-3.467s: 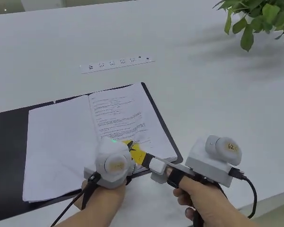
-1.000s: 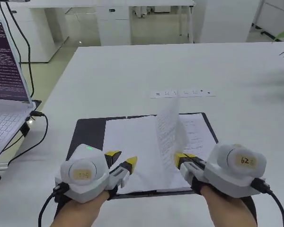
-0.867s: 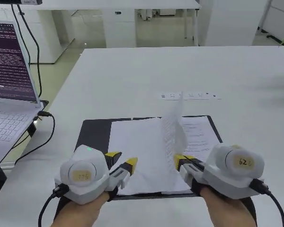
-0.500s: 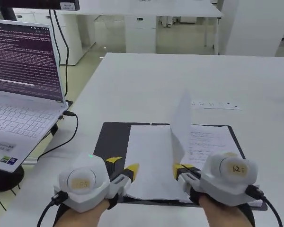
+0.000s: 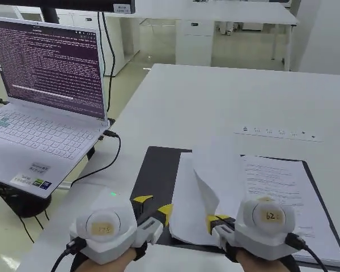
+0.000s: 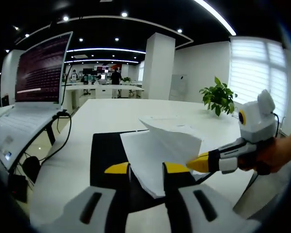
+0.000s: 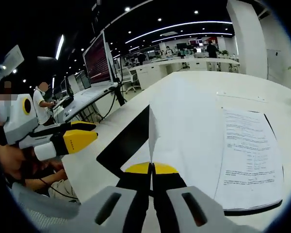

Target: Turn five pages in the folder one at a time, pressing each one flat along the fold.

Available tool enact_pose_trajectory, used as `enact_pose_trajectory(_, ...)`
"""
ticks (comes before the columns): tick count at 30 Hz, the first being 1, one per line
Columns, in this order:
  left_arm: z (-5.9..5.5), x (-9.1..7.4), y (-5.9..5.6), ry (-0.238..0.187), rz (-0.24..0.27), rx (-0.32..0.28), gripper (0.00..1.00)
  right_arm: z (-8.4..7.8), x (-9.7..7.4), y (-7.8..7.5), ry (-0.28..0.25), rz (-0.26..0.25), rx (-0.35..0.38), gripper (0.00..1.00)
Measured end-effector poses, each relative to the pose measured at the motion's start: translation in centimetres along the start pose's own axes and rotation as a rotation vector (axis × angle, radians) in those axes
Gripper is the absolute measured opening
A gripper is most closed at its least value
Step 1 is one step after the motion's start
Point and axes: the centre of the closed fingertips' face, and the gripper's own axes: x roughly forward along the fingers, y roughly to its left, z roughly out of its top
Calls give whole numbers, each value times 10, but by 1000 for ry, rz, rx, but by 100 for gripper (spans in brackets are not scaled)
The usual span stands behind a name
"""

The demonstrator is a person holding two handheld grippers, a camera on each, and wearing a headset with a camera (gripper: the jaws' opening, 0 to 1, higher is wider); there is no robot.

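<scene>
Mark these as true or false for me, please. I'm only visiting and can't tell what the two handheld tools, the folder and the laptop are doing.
1. The right gripper pinches a page that is lifted off the folder. True.
2. The left gripper is clamped on that same page. False: its jaws stand apart and hold nothing.
3. The laptop is closed. False: it is open, with its screen full of text.
4. The folder lies open on the white table. True.
5. The right-hand sheet in the folder is blank. False: it carries printed text.
</scene>
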Motion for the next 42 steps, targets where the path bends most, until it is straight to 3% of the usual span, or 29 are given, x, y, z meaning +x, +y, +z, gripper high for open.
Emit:
enact_pose_trajectory(18,-19,0,9,42,26,-32,24,-44,37,1,161,29,-75,0)
enact_pose_trajectory(30,-29,12,5,75,17,-35,24,-51,40,3,174,60,-74,2)
enact_pose_trajectory(42,-39,24,-1,110,-4,-16,24,-54,35,16,151,141,-46,13)
